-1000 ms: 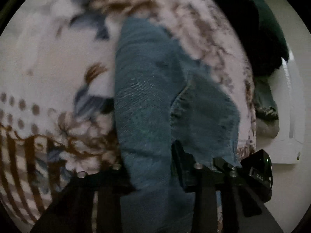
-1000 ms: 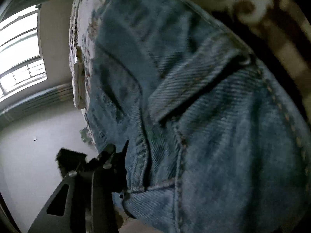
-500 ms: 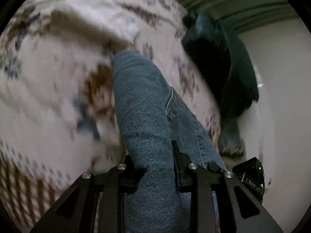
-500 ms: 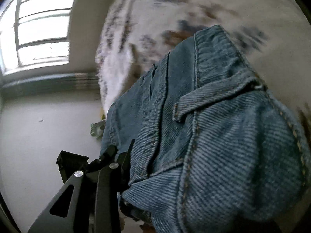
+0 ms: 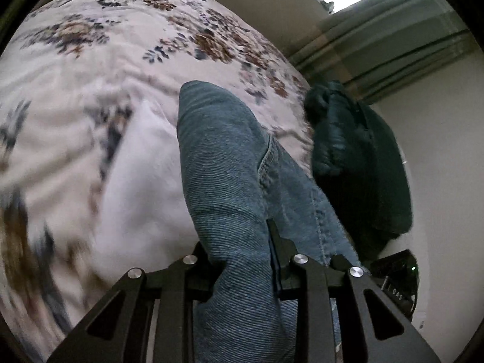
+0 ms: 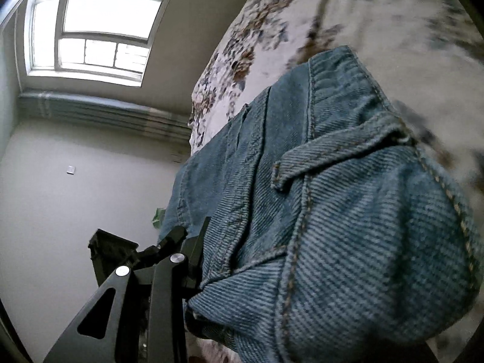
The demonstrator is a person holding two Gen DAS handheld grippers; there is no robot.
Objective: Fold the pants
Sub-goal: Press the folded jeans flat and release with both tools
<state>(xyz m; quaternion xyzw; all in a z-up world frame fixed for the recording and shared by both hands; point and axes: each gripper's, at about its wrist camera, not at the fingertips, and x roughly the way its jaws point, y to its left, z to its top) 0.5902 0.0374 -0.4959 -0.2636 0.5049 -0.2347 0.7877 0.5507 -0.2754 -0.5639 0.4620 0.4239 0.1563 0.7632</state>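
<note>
over the floral bedspread (image 5: 90, 106) that fills most of both wrist views, the blue denim pants (image 5: 224, 163) hang bunched and lifted off the bed surface, caught at both ends. in the left wrist view a thick fold of the pants runs up out of the left gripper (image 5: 242, 242), its two black fingers clenched on the cloth from either side, and the denim stretches away from it toward the middle of the bed; the jaws have just eased a little wider yet the fold is still pinched between them. to the right of that fold a dark green garment (image 5: 357, 163) lies heaped at the bed's edge, apart from the pants. in the right wrist view the waistband with its belt loop (image 6: 341, 151) bulges close to the lens, and the right gripper (image 6: 196, 242) grasps the denim at its left edge; only one finger shows plainly, so the far pad's contact is probably hidden behind cloth. compared with a second ago, both views now look from higher and farther back: more bedspread, the curtain (image 5: 393, 30) and the window (image 6: 90, 24) have come into sight.
</note>
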